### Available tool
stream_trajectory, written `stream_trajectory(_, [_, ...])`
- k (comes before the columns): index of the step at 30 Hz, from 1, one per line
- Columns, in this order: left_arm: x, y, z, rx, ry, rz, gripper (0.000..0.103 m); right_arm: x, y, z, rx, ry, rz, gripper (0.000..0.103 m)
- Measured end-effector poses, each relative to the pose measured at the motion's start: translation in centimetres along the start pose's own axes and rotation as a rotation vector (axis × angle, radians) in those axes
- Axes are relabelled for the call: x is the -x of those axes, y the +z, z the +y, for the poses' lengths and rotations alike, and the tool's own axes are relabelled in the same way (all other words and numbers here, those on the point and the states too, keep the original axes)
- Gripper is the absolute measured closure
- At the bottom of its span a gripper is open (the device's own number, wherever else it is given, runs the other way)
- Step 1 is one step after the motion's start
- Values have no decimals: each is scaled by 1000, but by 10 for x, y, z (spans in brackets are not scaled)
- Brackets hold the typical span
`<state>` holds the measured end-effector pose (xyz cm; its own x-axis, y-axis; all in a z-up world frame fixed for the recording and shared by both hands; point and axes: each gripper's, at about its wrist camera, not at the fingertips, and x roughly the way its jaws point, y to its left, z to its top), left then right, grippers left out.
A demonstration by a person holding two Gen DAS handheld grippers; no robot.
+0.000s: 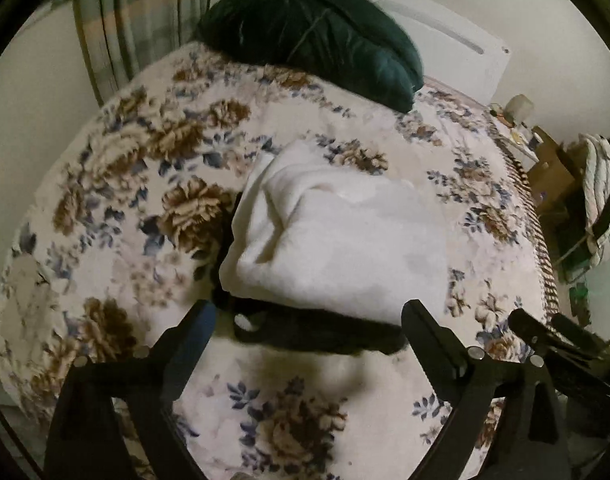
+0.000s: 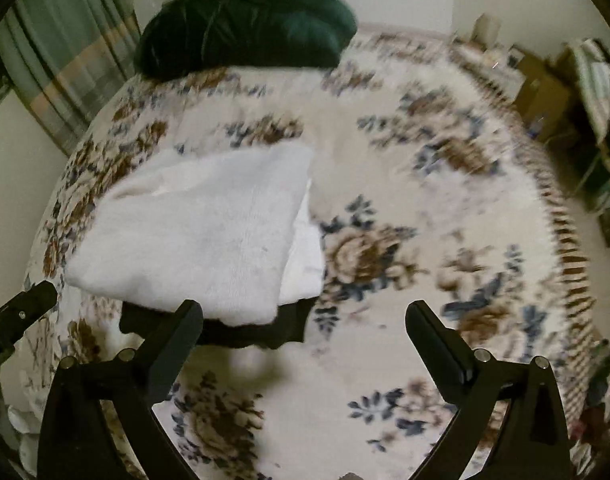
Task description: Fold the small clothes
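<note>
A folded white cloth (image 1: 337, 236) lies on a floral blanket (image 1: 137, 184) near the middle of the bed, stacked on a dark garment (image 1: 317, 336) whose edge shows along its near side. A second white layer (image 2: 305, 256) peeks out on the stack's right. The left gripper (image 1: 307, 320) hovers just before the stack, fingers spread and holding nothing. The right gripper (image 2: 305, 320) sits to the stack's right, fingers also spread and empty, its left finger (image 2: 177, 344) over the dark garment's edge. A dark green pillow (image 1: 317, 36) rests at the far end, curtains (image 1: 125, 20) behind.
</note>
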<state>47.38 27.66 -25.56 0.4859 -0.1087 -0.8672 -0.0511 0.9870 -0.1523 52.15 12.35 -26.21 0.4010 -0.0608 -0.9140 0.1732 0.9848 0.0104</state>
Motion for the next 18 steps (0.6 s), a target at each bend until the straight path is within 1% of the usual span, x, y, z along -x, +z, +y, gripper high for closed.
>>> stream_trajectory(5, [60,-11,-17,-31,38,-51,7,97,-15,-13,-17,-5,-87,0])
stream_trajectory(6, [80,-17,-21,-44,49,-79,7,120,-19,-15,-17,-5,-105,0])
stream_trajectory(8, [105,-24,-27,-56,68,-114,7,165,-28,-21,-19,1,-142,0])
stream_trajectory(9, [121,-30,-31,-56,65,-128,7,182,-33,-22,-14,2,-159,0])
stream_trajectory(12, [158,-45,-41,-69,59,-162,7,239,-53,-27,15,0,-209,0])
stream_trajectory(14, [179,-56,-48,-89,76,-183,7,276,-70,-31,26,3,-239,0])
stream_trajectory(18, [223,-83,-60,-117,72,-215,7,337,-106,-39,35,6,-285,0])
